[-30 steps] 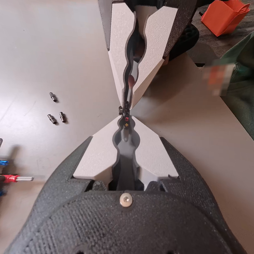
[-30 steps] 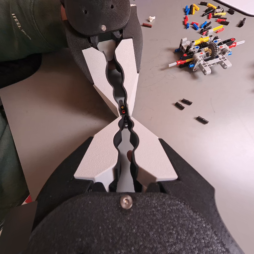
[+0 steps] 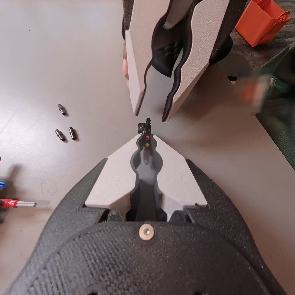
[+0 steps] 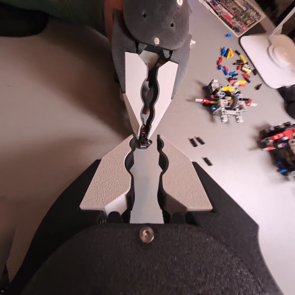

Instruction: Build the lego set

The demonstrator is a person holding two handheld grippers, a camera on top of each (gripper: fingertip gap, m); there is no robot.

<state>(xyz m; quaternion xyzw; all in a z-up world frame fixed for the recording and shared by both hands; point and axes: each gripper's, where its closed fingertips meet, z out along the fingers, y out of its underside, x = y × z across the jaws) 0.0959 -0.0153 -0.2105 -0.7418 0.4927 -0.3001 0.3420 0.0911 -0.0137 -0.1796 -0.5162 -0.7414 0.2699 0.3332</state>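
Observation:
My left gripper [image 3: 147, 135] is shut on a small black toy-brick beam [image 3: 146, 137] with a red pin and a yellow axle end in its holes. A black connector and a black pin [image 3: 148, 122] stick out past the fingertips. My right gripper [image 3: 149, 118] hangs just beyond the pin, open, its pads apart from the piece. In the right wrist view my right gripper [image 4: 145, 140] is open and empty. The black piece [image 4: 144, 142], held by the left gripper [image 4: 144, 132], sits close to the right gripper's left pad without being pressed.
Three loose black pins [image 3: 63, 122] lie on the grey table [image 3: 47, 63] to the left. A grey, yellow and red toy-brick assembly [image 4: 226, 102], a pile of coloured pins [image 4: 234, 67] and another dark model [image 4: 281, 146] lie at the right. An orange box [image 3: 261, 22] stands at the back right. Less than 4 cm separates the two grippers' tips.
My right gripper was shut at the tip of the black piece. It has opened and drawn back a little, leaving a black pin sticking out of the piece. The left gripper kept its hold.

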